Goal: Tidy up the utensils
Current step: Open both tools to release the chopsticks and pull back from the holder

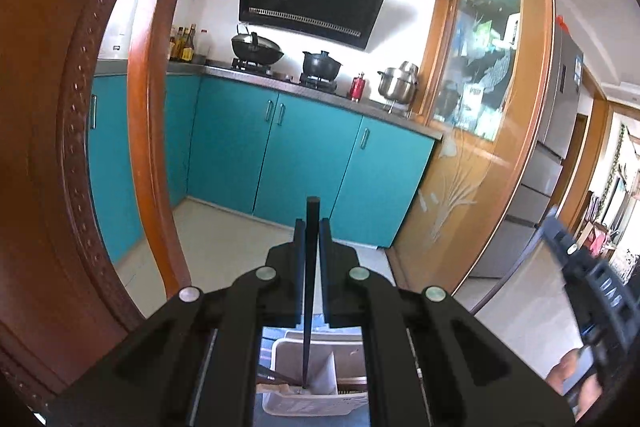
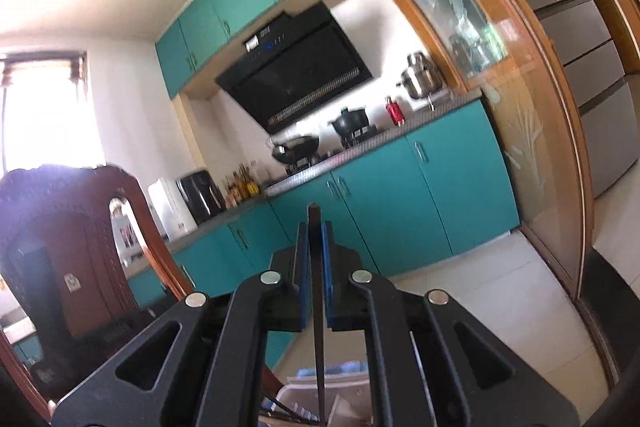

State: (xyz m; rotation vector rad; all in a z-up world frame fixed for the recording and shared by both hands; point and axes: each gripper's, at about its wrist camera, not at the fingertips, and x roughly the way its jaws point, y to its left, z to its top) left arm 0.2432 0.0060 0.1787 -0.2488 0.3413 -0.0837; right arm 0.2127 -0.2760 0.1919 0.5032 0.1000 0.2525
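i have the left gripper (image 1: 312, 227) pinching a thin black chopstick (image 1: 310, 267) upright between its pads, thick end up. its tapered tip reaches down into the pale plastic utensil holder (image 1: 280, 351) just below, on the left side of a white divider (image 1: 326, 375). the right gripper (image 2: 315, 231) is likewise clamped on a second thin black chopstick (image 2: 318, 307), held upright over the same holder (image 2: 288, 397), its tip low near the rim; i cannot tell whether it is inside yet.

i judge the task well under way: both sticks are lifted and brought to the holder, and neither is released. left to do is lowering and letting go.

the holder already seems to hold a few dark stick-like pieces at its near edge; the rest of its contents are hidden behind my tools. teal kitchen cabinets (image 1: 304, 147) stand far beyond, and a carved wooden chair back (image 1: 60, 147) is near left.
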